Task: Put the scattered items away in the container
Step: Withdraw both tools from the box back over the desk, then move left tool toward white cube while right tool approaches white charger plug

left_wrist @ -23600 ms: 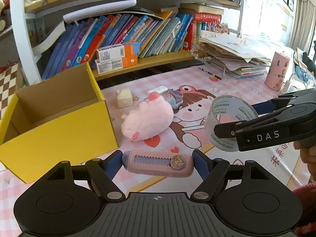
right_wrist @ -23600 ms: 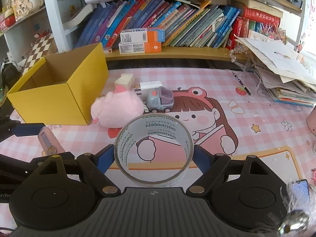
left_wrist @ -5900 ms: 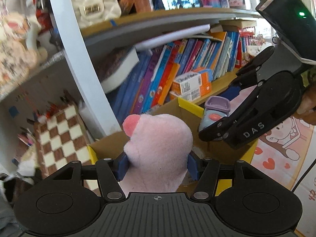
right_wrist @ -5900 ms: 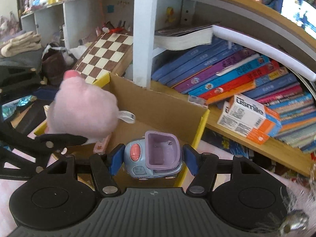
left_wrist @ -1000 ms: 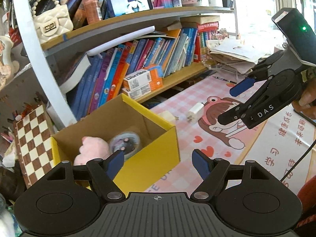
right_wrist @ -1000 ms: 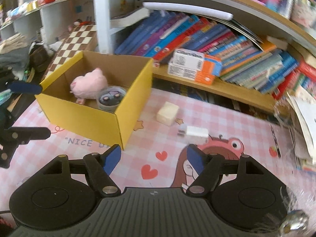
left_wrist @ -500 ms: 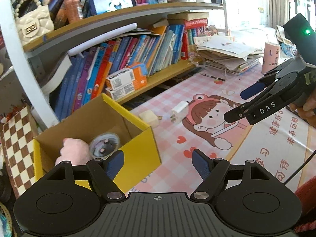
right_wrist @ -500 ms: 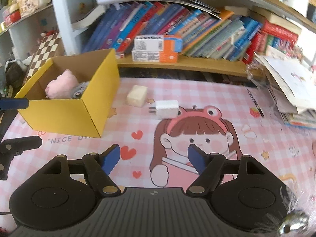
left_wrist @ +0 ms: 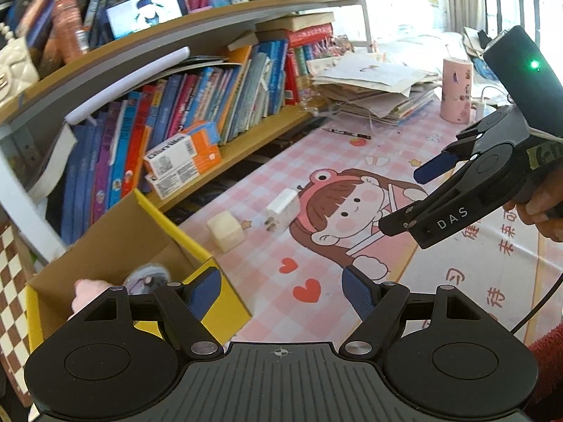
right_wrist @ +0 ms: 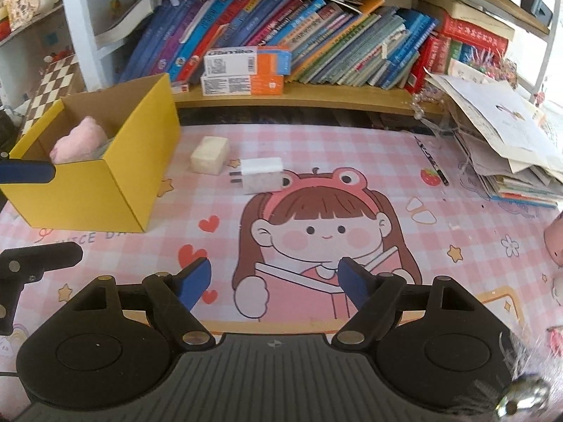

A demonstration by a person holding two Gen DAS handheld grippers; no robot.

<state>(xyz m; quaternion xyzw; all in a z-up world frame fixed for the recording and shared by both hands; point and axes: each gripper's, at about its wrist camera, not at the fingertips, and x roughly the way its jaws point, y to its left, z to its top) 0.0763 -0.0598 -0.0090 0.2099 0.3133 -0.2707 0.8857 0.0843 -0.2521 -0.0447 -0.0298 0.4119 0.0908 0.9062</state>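
Note:
The yellow cardboard box [right_wrist: 137,161] stands at the left of the pink mat, and the left wrist view shows it too [left_wrist: 197,246]. Inside it lie the pink plush [right_wrist: 79,139] and a tape roll with a toy in it [left_wrist: 149,274]. A cream block [right_wrist: 209,154] and a white charger plug [right_wrist: 262,172] lie on the mat to the right of the box; both also show in the left wrist view, block [left_wrist: 227,234] and plug [left_wrist: 283,207]. My left gripper [left_wrist: 281,292] is open and empty beside the box's near corner. My right gripper [right_wrist: 274,281] is open and empty over the mat's cartoon girl.
A low bookshelf [right_wrist: 316,95] with leaning books and two orange-white cartons [right_wrist: 246,70] runs behind the mat. A paper stack [right_wrist: 503,140] sits at the right, with a pen [right_wrist: 431,160] beside it. A pink cup [left_wrist: 457,89] stands far right. A chessboard [right_wrist: 52,81] lies left of the box.
Both grippers have pulled back and swung right, away from the box. The box has slid toward the left of both views. Both grippers stay open and empty.

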